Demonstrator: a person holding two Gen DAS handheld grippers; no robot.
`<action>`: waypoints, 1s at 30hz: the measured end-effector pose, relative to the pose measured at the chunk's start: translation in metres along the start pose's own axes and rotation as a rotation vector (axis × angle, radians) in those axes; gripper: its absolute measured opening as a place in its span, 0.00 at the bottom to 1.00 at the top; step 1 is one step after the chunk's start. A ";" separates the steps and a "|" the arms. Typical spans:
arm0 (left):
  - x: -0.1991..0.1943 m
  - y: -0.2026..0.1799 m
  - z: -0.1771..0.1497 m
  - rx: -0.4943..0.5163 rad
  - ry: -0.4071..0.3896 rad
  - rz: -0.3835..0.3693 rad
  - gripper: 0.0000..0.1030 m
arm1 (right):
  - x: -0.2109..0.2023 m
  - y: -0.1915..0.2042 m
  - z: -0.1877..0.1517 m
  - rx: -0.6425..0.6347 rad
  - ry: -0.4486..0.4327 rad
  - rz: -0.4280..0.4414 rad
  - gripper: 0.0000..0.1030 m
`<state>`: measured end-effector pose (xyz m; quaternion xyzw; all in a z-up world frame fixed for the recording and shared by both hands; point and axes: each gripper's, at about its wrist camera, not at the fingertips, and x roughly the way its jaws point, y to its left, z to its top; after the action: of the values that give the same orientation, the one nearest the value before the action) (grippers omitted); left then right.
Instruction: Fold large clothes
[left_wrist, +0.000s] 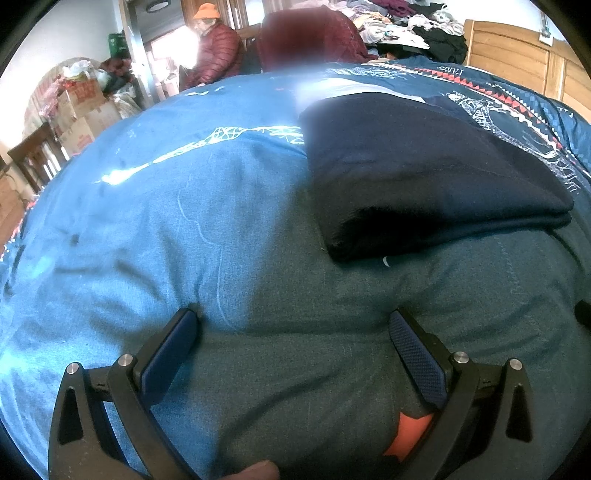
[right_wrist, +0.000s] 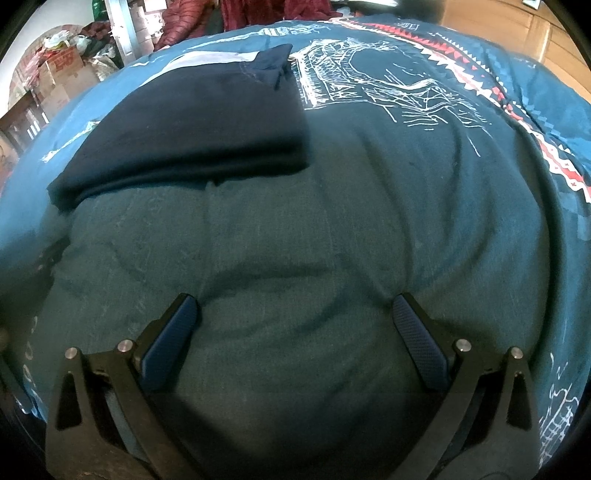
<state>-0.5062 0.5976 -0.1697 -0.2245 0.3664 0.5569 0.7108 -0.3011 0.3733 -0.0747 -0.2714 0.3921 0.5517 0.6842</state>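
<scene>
Hovering low over a bed spread with a teal-blue quilt (left_wrist: 155, 221) printed with white line drawings, the left gripper (left_wrist: 293, 321) has its two black, blue-padded fingers (left_wrist: 168, 354) spread wide with nothing between them. The right gripper (right_wrist: 295, 304) is likewise spread wide and empty, its tips near a soft crease in the cover.

Open quilt lies all around both grippers: a broad bare stretch to the left in the left wrist view, and another to the right in the right wrist view, running out to a red, white and navy zigzag border band (right_wrist: 546, 147) near the bed's far and right edge. A wooden headboard (left_wrist: 517, 55) rises beyond that edge, and a loose heap of mixed clothes (left_wrist: 417, 26) sits at the far side. Cardboard boxes (left_wrist: 85, 118) are stacked off the far left edge, beside a seated person in a maroon puffer jacket and orange cap (left_wrist: 216, 48).

The folded dark navy garment (left_wrist: 424, 184) rests flat on the quilt, beyond the grippers, far right of the left one and far left of the right one. It forms a compact layered rectangle with a thick rounded fold along its near edge.

White lettering on the quilt and red print on the boxes are too small to read.
</scene>
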 end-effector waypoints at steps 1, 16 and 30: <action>0.000 0.000 0.000 0.000 0.000 0.001 1.00 | 0.000 0.000 0.000 0.000 0.001 0.000 1.00; -0.001 -0.001 0.000 0.001 -0.001 0.002 1.00 | 0.000 0.000 0.000 -0.001 0.005 -0.004 1.00; -0.001 -0.001 0.000 0.001 -0.002 0.002 1.00 | 0.000 0.000 0.000 -0.002 0.010 -0.009 1.00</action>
<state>-0.5056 0.5969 -0.1695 -0.2232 0.3663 0.5576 0.7107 -0.3016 0.3732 -0.0751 -0.2764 0.3938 0.5475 0.6846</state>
